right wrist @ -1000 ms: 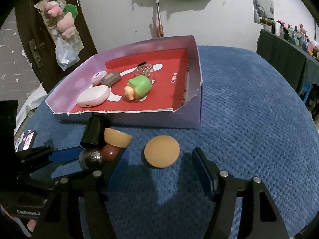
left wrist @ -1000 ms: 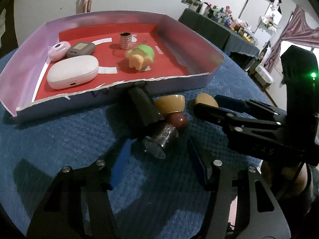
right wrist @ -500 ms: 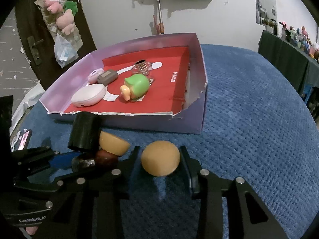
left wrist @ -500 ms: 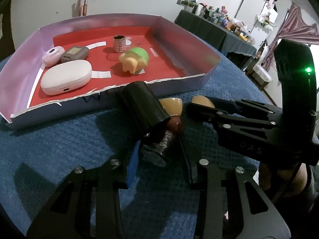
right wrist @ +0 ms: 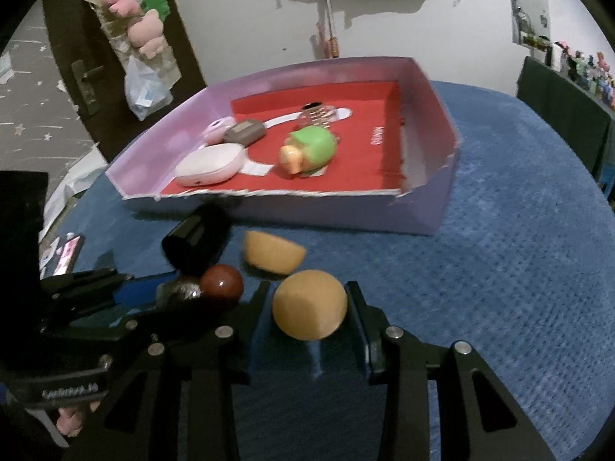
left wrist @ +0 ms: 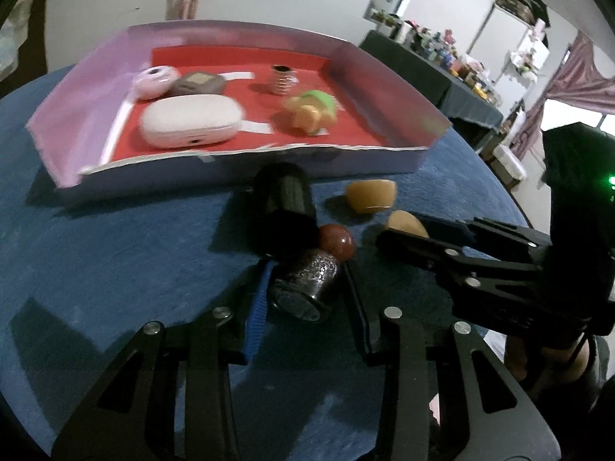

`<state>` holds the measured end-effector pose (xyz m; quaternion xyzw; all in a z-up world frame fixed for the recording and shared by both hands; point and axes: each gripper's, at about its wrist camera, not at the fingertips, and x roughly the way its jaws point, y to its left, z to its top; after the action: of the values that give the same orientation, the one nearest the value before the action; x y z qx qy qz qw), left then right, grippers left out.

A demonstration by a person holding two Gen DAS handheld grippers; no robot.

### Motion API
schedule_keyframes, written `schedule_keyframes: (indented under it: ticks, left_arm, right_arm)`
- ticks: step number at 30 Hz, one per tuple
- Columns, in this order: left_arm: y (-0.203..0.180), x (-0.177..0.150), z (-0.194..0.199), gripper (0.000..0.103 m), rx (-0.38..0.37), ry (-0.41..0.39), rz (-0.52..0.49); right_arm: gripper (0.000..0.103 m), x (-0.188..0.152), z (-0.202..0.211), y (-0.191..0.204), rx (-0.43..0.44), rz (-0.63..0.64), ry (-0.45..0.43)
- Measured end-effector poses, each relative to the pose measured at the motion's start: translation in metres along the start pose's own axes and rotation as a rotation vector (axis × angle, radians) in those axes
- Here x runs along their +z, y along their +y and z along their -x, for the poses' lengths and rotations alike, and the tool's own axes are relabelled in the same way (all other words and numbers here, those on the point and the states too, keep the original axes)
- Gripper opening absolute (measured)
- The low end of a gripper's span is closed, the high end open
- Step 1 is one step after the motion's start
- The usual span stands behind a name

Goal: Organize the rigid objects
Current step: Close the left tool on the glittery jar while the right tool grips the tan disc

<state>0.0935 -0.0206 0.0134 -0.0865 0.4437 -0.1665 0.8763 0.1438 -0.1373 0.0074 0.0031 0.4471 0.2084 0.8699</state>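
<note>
Left gripper [left wrist: 303,299] clamping jaws on bottle [left wrist: 296,253]; right gripper [right wrist: 309,315] clamping jaws on ball [right wrist: 309,310]. Both gripping near tray [right wrist: 338,211] front wall, mid-bench, likely readying lifts over it.

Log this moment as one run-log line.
left gripper: shut on black-capped bottle | right gripper: shut on orange half-sphere | tray: five items inside | outside: red ball, second half-sphere

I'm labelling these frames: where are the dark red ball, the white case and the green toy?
dark red ball [right wrist: 221,282], right wrist view, front face.
white case [left wrist: 191,120], left wrist view, top.
green toy [right wrist: 315,146], right wrist view, green back.
</note>
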Motion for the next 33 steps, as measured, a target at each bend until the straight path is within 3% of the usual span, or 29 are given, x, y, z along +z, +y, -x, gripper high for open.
schedule_keyframes:
  ticks: [11,33]
  left_arm:
    - [0.046,-0.013,0.026,0.035,0.062,-0.031,0.102]
    - [0.036,-0.011,0.051,0.035,0.073,-0.087,0.076]
  right_arm:
    - [0.039,-0.001,-0.002,0.032,0.06,0.053,0.011]
    - [0.039,0.003,0.014,0.038,0.099,0.053,-0.033]
